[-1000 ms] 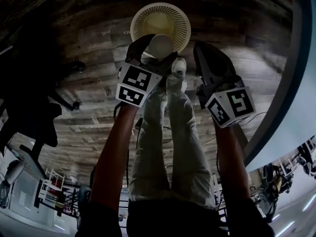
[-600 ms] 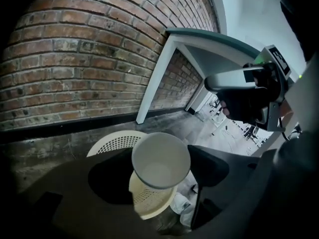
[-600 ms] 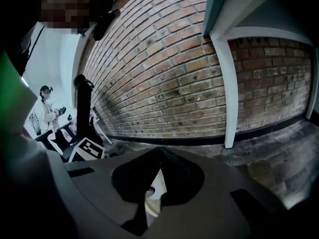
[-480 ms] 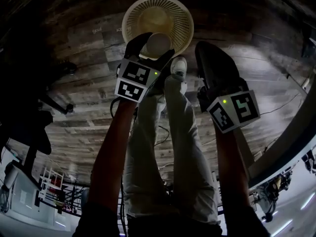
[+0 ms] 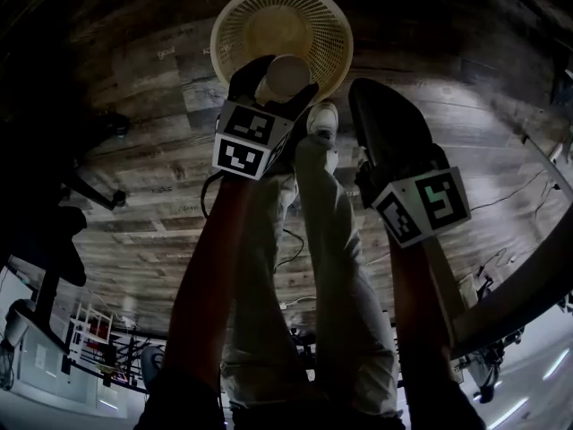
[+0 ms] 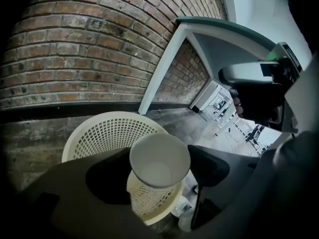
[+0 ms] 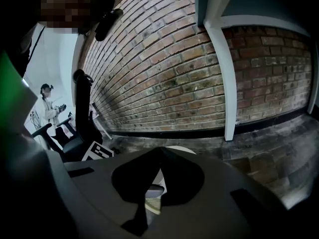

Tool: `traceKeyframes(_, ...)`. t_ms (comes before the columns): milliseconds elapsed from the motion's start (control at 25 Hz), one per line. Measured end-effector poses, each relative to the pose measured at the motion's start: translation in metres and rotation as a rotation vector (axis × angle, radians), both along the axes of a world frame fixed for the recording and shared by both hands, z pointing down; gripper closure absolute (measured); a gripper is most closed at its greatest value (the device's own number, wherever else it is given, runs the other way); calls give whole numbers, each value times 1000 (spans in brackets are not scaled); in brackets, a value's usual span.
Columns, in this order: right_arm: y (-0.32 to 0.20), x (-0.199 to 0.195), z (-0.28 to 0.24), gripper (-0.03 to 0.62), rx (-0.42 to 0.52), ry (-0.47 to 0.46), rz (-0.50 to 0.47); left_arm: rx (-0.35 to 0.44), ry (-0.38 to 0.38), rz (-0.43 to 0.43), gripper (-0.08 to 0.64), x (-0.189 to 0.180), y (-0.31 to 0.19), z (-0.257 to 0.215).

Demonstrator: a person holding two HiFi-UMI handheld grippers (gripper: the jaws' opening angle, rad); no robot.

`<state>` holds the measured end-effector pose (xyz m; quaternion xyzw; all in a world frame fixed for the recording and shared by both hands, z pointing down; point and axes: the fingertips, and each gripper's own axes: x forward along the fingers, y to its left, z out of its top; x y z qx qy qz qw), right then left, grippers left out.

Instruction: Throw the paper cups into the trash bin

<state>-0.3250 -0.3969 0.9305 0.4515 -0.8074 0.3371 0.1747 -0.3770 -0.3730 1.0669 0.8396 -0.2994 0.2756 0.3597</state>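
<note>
White paper cup point(image 5: 286, 74) over trash bin point(image 5: 333, 36), upper centre.
We see left gripper point(image 5: 278, 81) grasping it; right gripper point(image 5: 363, 98) clenched, empty.

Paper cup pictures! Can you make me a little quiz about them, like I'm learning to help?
1. Fill in the gap: the wall behind the trash bin is made of ___.
2. Pick one: what does the left gripper hold? A, a paper cup. B, a bottle. C, nothing.
3. True or false: the trash bin is lying tipped over on its side.

Key: 1, brick. 2, A. 3, false; it stands upright with its opening facing up.
</note>
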Motion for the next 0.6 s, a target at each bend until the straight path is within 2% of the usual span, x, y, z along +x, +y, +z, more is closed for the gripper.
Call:
traceKeyframes(160,1,-4,2,588,-1,-4,-12,2,-14,-4,203,-5,1,6)
traceKeyframes(360,1,1,2,588,-1,-3,-9,31,-22,-25,121,-8,-4,4)
traceKeyframes(480,1,1,0,588,0,-3,-12,13,-7,0,114,-4,-3,-1)
traceKeyframes(600,0,-2,-5,588,4,-6,-7,33,-1,26,117,-4,-2,-14)
